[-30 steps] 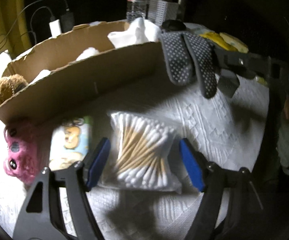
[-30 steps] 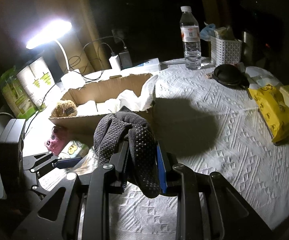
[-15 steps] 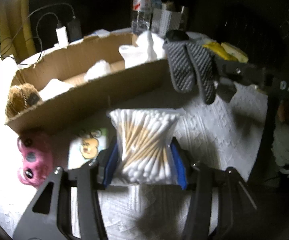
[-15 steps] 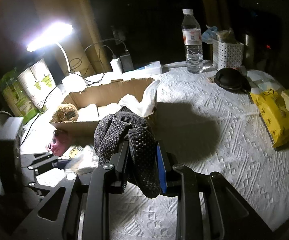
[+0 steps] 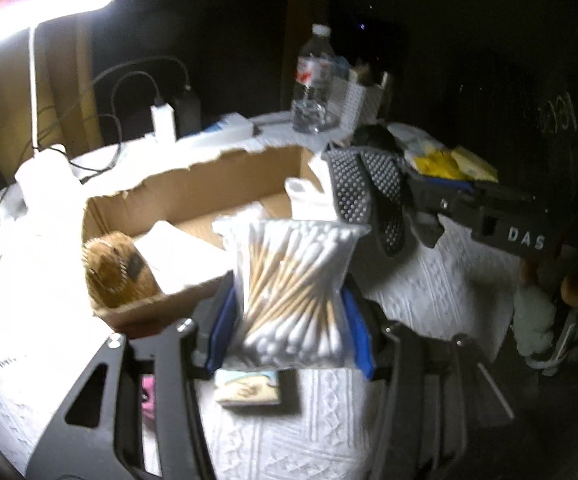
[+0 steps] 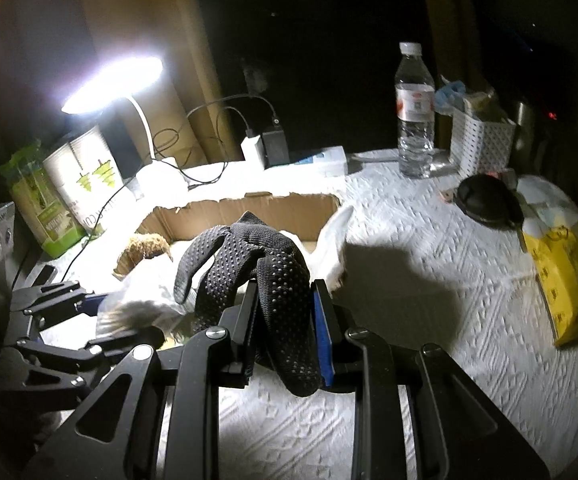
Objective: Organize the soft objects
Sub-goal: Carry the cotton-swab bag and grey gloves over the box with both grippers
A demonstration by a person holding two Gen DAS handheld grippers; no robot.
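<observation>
My left gripper is shut on a clear bag of cotton swabs and holds it above the table, near the front wall of the cardboard box. The box holds a brown plush toy and white soft items. My right gripper is shut on a dark dotted glove, held in the air at the box's right end; it also shows in the left wrist view. A small printed packet and a pink toy lie on the table below the left gripper.
A lit desk lamp, chargers with cables, a water bottle and a white basket stand at the back. A black round object and yellow packets lie at the right.
My left gripper closed on the bag of cotton swabs and lifted it off the table toward the box. The right gripper keeps holding the glove and rose slightly.
</observation>
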